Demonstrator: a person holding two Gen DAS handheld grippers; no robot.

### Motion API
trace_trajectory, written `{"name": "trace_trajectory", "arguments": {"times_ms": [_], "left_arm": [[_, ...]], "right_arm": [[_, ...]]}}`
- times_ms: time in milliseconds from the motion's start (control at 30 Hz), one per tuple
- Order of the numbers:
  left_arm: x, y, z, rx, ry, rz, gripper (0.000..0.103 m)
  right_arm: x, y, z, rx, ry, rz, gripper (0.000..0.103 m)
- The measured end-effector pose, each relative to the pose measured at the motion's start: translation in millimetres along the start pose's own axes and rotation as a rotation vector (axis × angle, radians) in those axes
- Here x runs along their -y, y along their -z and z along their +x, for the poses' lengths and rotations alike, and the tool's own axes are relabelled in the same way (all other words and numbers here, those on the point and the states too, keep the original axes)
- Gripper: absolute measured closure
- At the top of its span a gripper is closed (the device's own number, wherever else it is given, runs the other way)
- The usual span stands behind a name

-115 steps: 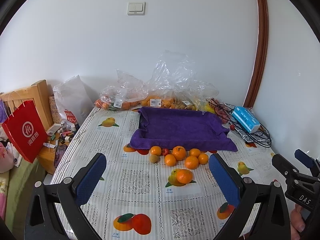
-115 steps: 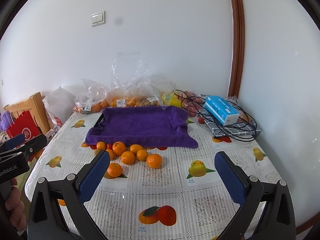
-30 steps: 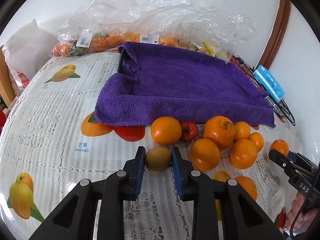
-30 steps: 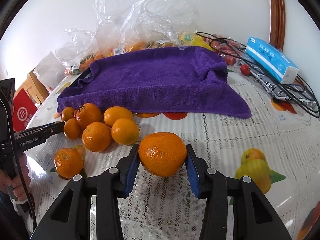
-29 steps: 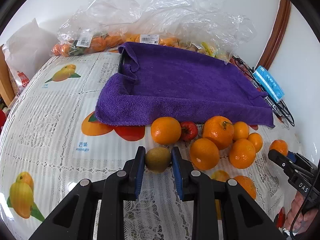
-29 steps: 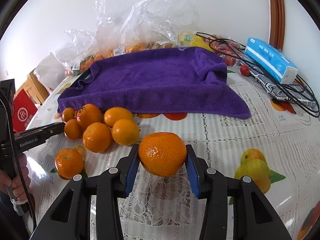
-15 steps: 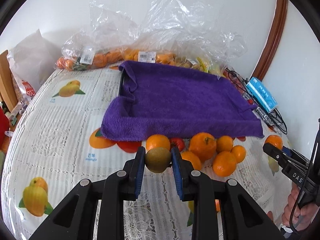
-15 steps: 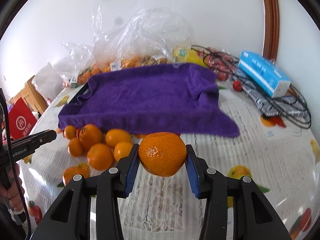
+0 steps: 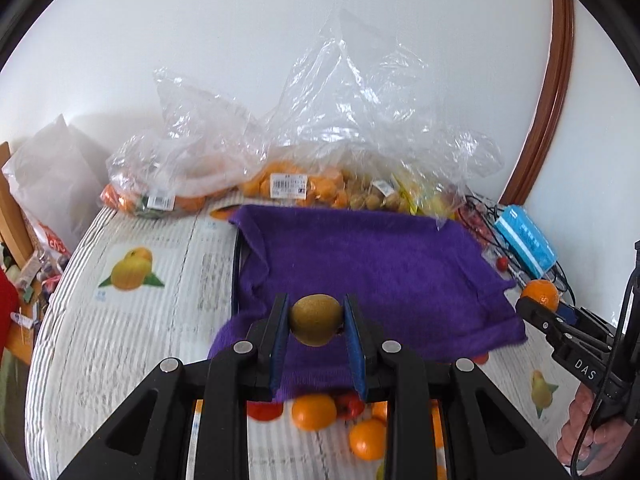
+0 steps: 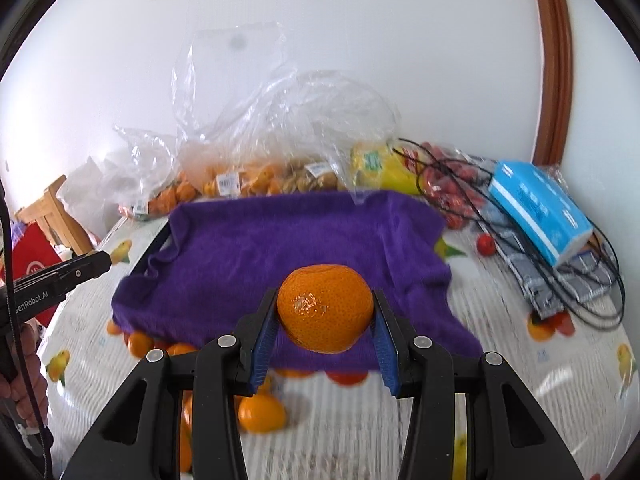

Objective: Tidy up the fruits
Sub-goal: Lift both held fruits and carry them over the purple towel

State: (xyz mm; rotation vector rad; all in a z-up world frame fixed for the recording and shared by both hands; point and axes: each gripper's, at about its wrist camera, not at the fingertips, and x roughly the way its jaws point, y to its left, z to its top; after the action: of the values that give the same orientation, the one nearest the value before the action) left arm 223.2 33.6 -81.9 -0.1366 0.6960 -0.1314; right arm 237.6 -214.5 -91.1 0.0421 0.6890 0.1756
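Note:
My left gripper [image 9: 316, 322] is shut on a brown-green kiwi [image 9: 316, 319] and holds it in the air over the near left edge of the purple towel-lined tray [image 9: 380, 264]. My right gripper [image 10: 325, 312] is shut on a large orange [image 10: 325, 307], raised over the tray's near edge [image 10: 280, 248]. Several loose oranges [image 9: 314, 412] and a small red fruit [image 9: 348, 404] lie on the tablecloth in front of the tray; they also show in the right wrist view [image 10: 260, 412]. The right gripper with its orange appears at the right of the left wrist view [image 9: 540, 296].
Clear plastic bags of fruit [image 9: 288, 184] line the wall behind the tray. A blue tissue pack [image 10: 540, 208] and a tangle of black cable [image 10: 580, 264] lie on the right. A red bag [image 10: 34, 268] and wooden furniture [image 10: 52, 208] stand off the table's left edge.
Both grippers have risen and moved forward from the tabletop to above the tray's near edge, carrying the kiwi and the orange. The loose fruit stayed in place.

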Motion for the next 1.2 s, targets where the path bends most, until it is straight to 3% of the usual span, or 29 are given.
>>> {"name": "trace_trajectory", "arguments": {"times_ms": [433,700,833,1200], "left_arm": [[-2.1,-29.4,53.1,-0.019,-0.005,-0.034,0.078],[-7.1,-13.0,77.4,-0.094,-0.033,-0.044,0.078],[-6.1,-5.7,81.2,-0.075,-0.033,-0.031,0.078],[-6.7,3.2,92.0,-0.112,-0.026,-0.039,0.078]], "right_arm": [[2.0,-41.3,43.1,0.023,-0.005,-0.026,0.059],[18.7,-25.6,70.2,-0.035,0.011,0.008,0.059],[25.0,-20.6,77.1,-0.048,0.024,0.016,0.059],[25.9,-11.9,91.4,-0.080,0.025,0.013,0.059]]}}
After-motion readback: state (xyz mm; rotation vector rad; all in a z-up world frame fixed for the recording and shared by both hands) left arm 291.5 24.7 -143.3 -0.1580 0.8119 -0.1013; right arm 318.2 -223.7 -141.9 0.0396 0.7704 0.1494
